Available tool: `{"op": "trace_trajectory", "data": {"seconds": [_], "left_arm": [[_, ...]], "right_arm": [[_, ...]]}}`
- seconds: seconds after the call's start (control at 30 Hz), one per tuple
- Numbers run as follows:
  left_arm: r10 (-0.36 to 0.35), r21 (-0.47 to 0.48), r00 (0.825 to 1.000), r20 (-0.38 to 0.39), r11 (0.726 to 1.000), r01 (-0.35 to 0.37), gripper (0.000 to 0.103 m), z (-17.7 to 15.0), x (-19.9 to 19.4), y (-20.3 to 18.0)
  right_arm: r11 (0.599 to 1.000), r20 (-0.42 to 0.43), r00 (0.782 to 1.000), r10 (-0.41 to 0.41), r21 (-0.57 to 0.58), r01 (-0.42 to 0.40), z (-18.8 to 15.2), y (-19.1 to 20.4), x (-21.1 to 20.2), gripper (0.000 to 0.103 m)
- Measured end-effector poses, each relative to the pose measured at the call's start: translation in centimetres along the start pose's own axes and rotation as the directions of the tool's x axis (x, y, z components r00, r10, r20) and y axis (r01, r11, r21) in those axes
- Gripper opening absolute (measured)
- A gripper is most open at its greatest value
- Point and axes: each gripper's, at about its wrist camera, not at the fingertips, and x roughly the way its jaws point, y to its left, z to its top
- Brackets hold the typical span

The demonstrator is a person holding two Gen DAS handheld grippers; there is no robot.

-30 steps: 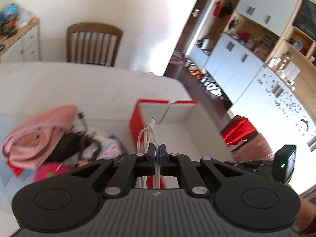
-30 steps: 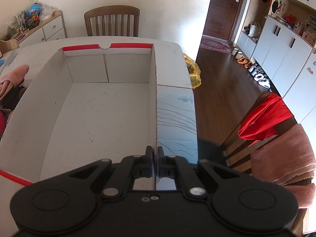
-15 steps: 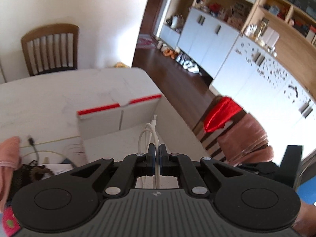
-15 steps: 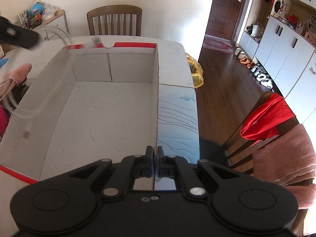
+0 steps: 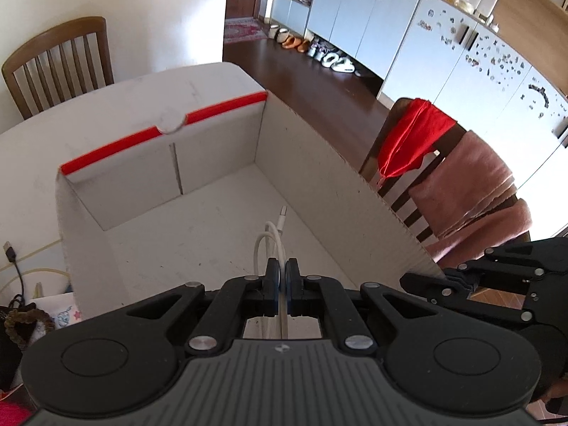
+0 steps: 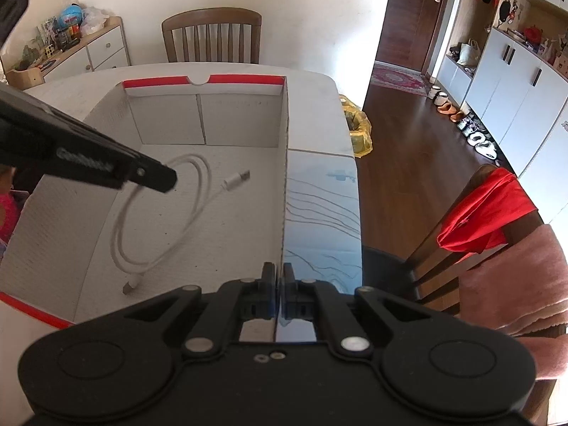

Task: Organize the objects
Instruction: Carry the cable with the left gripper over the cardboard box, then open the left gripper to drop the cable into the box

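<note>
Over the white cardboard box (image 6: 198,191), the left gripper (image 5: 282,280) pinches a coiled white cable (image 6: 159,213) in its jaws (loop dangling toward 6 o'clock), ready to drop it inside. At 3 o'clock, the right gripper (image 6: 278,284) clamps the box wall, steadying it on the worktop (image 6: 319,106).

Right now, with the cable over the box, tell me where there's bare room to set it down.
The box floor is bare all round the white cable that hangs from the left hand-held gripper: by the far wall, and along the right wall, which the right hand-held gripper pinches. It is crowded left of the box, where a black cord and small clutter lie.
</note>
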Motion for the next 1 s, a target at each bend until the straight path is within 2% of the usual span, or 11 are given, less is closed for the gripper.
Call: {"op": "trace_trajectory", "data": {"seconds": [0.13,0.33,0.43,0.6,0.73,0.77,1.0], "left_arm": [[0.001,-0.007,1.000,-0.007,1.000,-0.001,0.003,0.2,0.8,0.0],[-0.036,-0.053,0.999,-0.024,0.998,0.034,0.003,0.4,1.4,0.6],[-0.027,-0.056,0.999,-0.048,0.998,0.024,0.004,0.5,1.6,0.8],[-0.014,-0.065,0.998,-0.063,0.998,0.010,0.016,0.1,1.8,1.1],[0.017,-0.046,0.998,-0.054,0.999,-0.020,0.050,-0.1,1.1,1.2],[0.027,-0.042,0.999,-0.044,0.999,-0.029,0.053,-0.2,0.7,1.3],[0.041,-0.068,0.999,0.016,0.997,-0.040,0.054,-0.6,-2.7,2.0]], "right_arm": [[1.000,-0.002,1.000,0.009,0.000,-0.009,0.0,-0.1,0.1,0.002],[1.000,-0.006,1.000,0.018,-0.002,-0.018,0.0,-0.2,0.1,0.003],[1.000,-0.008,1.000,0.024,0.000,-0.024,0.0,-0.3,0.2,0.003],[1.000,-0.011,0.999,0.031,0.000,-0.031,0.1,-0.3,0.3,0.003],[0.999,-0.012,0.999,0.038,-0.002,-0.038,0.1,-0.4,0.4,0.003],[0.999,-0.012,0.999,0.040,-0.004,-0.040,0.1,-0.4,0.4,0.003],[0.998,-0.016,0.998,0.066,-0.022,-0.067,0.2,-0.5,0.6,0.004]]}}
